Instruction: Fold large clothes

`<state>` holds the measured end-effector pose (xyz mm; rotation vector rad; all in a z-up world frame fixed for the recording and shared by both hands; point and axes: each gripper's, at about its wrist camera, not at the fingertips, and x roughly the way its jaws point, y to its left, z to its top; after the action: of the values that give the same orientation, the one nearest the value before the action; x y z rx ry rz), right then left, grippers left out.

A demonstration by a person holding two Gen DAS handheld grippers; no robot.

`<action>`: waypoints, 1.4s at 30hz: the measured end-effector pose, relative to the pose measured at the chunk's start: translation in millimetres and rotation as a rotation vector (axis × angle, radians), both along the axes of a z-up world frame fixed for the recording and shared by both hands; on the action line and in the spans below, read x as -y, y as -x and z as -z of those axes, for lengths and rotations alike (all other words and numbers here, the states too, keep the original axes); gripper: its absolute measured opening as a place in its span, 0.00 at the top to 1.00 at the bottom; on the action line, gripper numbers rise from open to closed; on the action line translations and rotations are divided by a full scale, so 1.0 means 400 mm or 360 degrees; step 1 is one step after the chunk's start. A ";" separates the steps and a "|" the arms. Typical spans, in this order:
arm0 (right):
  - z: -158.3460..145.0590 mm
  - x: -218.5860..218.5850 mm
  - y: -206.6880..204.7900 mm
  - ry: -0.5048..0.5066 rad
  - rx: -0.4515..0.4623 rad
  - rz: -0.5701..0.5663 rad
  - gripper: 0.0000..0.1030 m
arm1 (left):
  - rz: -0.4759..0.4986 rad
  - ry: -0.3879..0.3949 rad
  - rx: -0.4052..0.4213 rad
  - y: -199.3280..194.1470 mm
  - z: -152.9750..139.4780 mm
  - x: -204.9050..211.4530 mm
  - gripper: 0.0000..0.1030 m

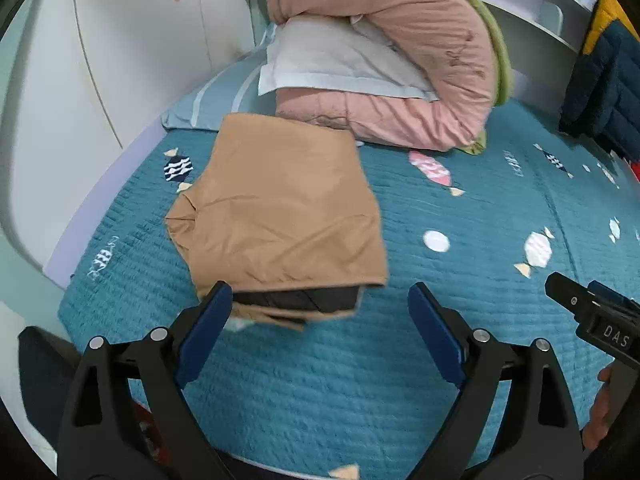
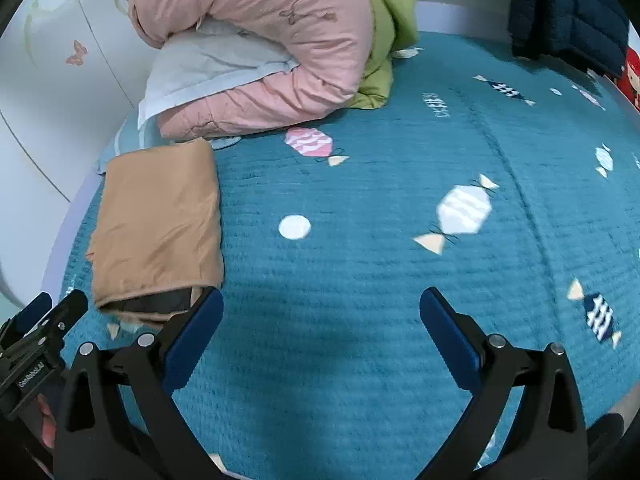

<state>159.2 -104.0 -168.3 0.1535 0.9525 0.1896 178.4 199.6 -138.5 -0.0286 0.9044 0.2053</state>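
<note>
A tan garment [image 1: 280,216] lies folded into a compact rectangle on the teal bedspread [image 1: 360,380], with a dark lining showing at its near edge. My left gripper [image 1: 320,300] hangs open just in front of that edge, nothing between its blue pads. In the right wrist view the same tan garment [image 2: 156,220] sits at the left on the bedspread [image 2: 360,260]. My right gripper [image 2: 322,304] stands wide open over bare blanket to the right of it, holding nothing. The right gripper's tip shows at the left wrist view's right edge.
A pink quilt [image 1: 400,40] folded over a pale pillow [image 1: 332,56] and a green blanket [image 2: 384,12] lie at the head of the bed. A dark blue puffer jacket [image 2: 568,4] hangs at the far right. A white wardrobe [image 1: 100,60] borders the left side.
</note>
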 end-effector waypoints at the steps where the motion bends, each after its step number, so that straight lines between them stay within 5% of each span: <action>1: -0.012 0.014 0.017 0.0005 0.0015 0.0008 0.08 | -0.0013 -0.0034 0.0017 0.015 -0.010 0.019 0.12; 19: -0.284 0.146 0.339 0.0205 0.0598 0.0072 0.07 | -0.0016 -0.0117 0.0309 0.284 -0.258 0.287 0.11; 42: -0.451 0.249 0.502 0.0109 0.0821 0.0035 0.07 | 0.0046 -0.0090 0.0507 0.444 -0.422 0.368 0.09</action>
<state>-41.7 -203.8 12.3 0.0464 0.4426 0.1649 0.7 52.3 30.1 0.0041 0.5810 0.1927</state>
